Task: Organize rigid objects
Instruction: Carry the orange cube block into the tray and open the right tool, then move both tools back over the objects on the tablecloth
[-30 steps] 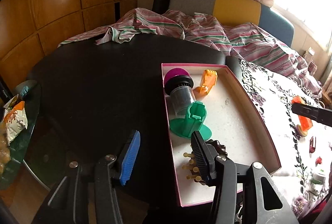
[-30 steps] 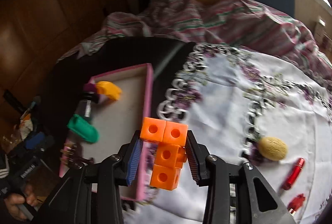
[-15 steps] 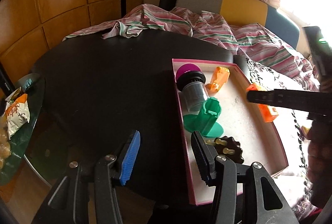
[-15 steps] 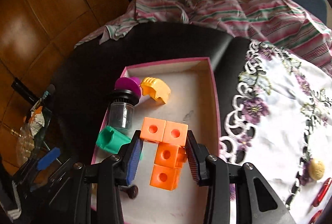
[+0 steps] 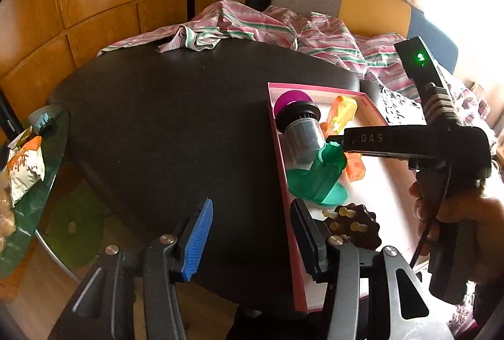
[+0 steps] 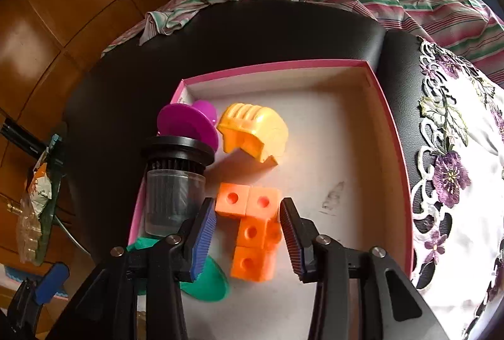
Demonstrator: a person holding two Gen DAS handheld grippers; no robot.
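right gripper point(image 6: 248, 225) fingers just opening; left gripper point(image 5: 252, 233) parted.

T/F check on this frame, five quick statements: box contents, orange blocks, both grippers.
1. The orange cube piece lies inside the pink box. True.
2. The right gripper clamps the orange cube piece. False: its jaws have just been opening and gaps show on both sides.
3. The left gripper holds the green stand. False: it is open and holds nothing.
4. The yellow toy sits in the box. True.
5. The purple-capped jar stands on the floral cloth. False: it is in the box.
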